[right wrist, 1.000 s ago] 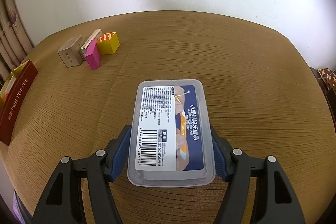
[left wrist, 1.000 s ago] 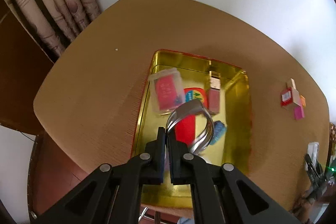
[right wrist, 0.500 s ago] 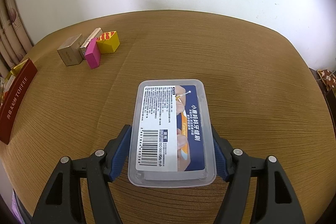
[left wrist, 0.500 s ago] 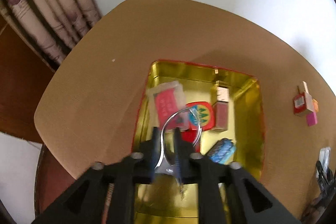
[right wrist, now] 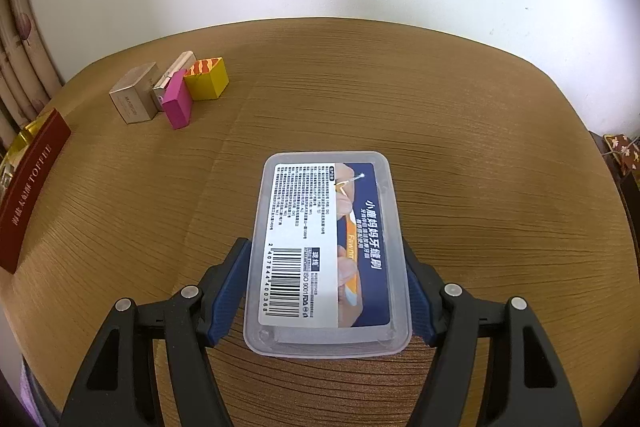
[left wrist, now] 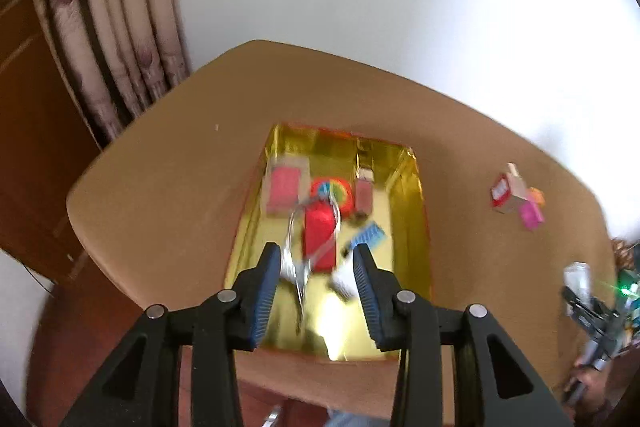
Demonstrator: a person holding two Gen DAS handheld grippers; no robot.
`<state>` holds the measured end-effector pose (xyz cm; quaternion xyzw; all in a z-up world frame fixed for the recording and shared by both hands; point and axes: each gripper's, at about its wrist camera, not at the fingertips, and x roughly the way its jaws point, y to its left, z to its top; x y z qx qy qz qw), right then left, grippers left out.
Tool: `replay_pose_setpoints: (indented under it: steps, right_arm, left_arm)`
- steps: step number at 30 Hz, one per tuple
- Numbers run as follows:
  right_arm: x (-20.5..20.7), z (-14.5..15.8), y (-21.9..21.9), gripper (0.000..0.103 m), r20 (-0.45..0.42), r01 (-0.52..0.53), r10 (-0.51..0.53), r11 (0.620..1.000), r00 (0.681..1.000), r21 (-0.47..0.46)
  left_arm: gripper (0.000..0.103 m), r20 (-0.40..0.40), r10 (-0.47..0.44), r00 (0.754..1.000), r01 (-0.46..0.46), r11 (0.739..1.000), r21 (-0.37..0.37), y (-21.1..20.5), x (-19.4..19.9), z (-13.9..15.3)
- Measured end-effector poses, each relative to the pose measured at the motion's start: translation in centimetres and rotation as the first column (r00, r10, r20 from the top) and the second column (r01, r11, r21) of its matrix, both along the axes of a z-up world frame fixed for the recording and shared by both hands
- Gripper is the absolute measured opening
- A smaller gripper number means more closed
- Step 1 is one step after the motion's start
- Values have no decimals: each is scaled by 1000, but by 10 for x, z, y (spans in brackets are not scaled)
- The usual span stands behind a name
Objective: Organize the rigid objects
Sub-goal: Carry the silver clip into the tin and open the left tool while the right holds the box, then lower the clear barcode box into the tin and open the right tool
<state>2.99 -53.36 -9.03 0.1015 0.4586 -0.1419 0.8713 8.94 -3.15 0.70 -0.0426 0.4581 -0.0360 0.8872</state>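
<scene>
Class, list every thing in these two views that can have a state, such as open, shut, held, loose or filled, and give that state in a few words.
Left gripper: jaws opening, pads gripping nothing.
Metal tool: loose, over the tin.
Gold tin: lidless, holding several small items.
Right gripper: shut on the plastic box.
Plastic box: lid on, clamped by its long sides.
Small boxes: closed, clustered on the table.
</scene>
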Motion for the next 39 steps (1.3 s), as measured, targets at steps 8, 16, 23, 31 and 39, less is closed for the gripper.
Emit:
replay_pose_setpoints:
  steps: [8,16,23,31,39]
  right_arm:
    - [6,16,28,59,-26,-34,33,999,999,-36]
    - [44,71,113,59,73,-175,165,973,984,151]
    - [130,101,209,59,116,-356,337,896,934,264]
    - [228,74,302,59,-8,-471,488,847,873,245]
    - [257,49,342,59,-90,-496,521,844,849,206]
  left_arm:
    - [38,81,138,987,-142,989,40,46,-60,-18]
    - [38,35,168,985,-166,985,-43,82,-68,-39]
    - [38,43,204,978,-202,978,-52,91,-71,-39]
    - [38,-55,231,971,-237,961,-143,112,-61,-56]
    - [38,-18,229,973,-230,970,-75,105,-61,-53]
